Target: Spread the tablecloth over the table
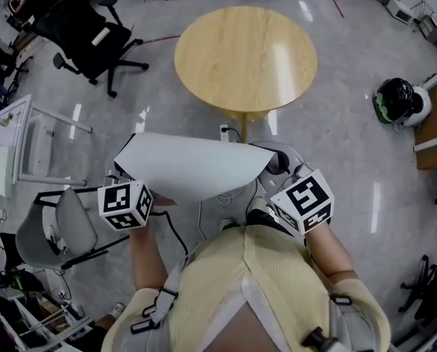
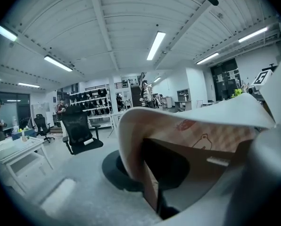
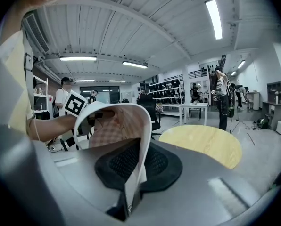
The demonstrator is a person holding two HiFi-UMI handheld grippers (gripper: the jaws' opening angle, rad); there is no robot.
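A white tablecloth with a printed underside hangs folded in the air between my two grippers, in front of my chest. My left gripper is shut on the cloth's left end, and the left gripper view shows the cloth pinched between the jaws of my left gripper. At the cloth's right end my right gripper is shut too. In the right gripper view the fabric curls up out of my right gripper. The round wooden table stands bare just beyond the cloth and also shows ahead to the right.
A black office chair stands at the far left of the table. A white rack and a grey chair are on my left. A black and green device sits by a wooden desk at the right. Cables lie on the floor.
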